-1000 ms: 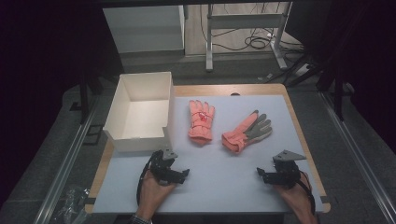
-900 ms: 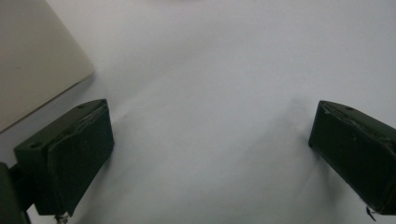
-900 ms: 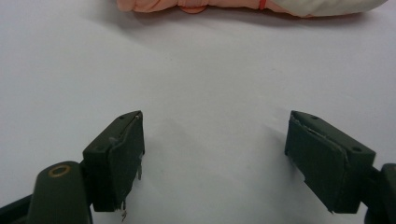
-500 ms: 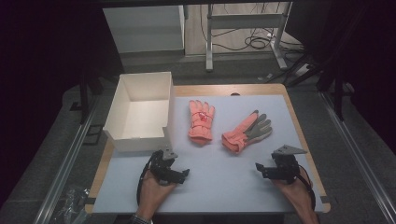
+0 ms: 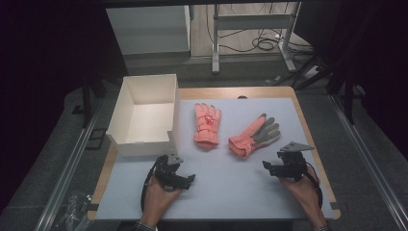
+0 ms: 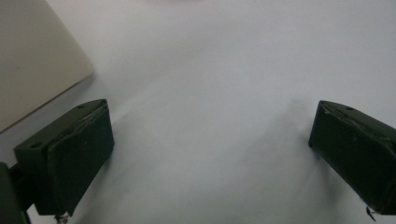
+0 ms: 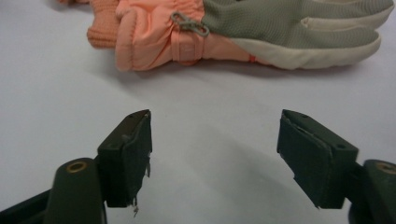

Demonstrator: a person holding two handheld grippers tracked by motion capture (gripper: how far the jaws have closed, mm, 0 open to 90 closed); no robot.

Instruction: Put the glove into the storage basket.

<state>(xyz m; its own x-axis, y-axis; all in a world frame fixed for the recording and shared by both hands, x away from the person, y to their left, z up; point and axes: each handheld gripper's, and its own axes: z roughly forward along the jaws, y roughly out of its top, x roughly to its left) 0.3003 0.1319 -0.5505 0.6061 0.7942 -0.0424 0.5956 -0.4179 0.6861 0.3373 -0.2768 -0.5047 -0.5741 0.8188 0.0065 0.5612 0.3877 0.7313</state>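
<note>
Two salmon-pink gloves lie on the pale mat (image 5: pixel 226 192). The left glove (image 5: pixel 207 124) rests back up, fingers pointing away. The right glove (image 5: pixel 254 136) lies slanted with its grey palm up, and in the right gripper view this glove (image 7: pixel 233 28) stretches across the top, cuff to the left. My right gripper (image 5: pixel 267 167) (image 7: pixel 215 126) hovers just short of it. Its jaws have just been closing a little, stand open and have nothing between them. My left gripper (image 5: pixel 185 180) (image 6: pixel 210 126) rests on the mat near the front, jaws wide open over bare mat.
An open white box (image 5: pixel 144 115) stands at the table's left, and its corner (image 6: pixel 37 56) lies close to my left gripper. The wooden table edge (image 5: pixel 308 125) frames the mat. Cables and metal frame legs are on the floor beyond the table.
My right gripper has lifted and moved away from the front edge toward the grey-palmed glove. The left gripper and both gloves have stayed put.
</note>
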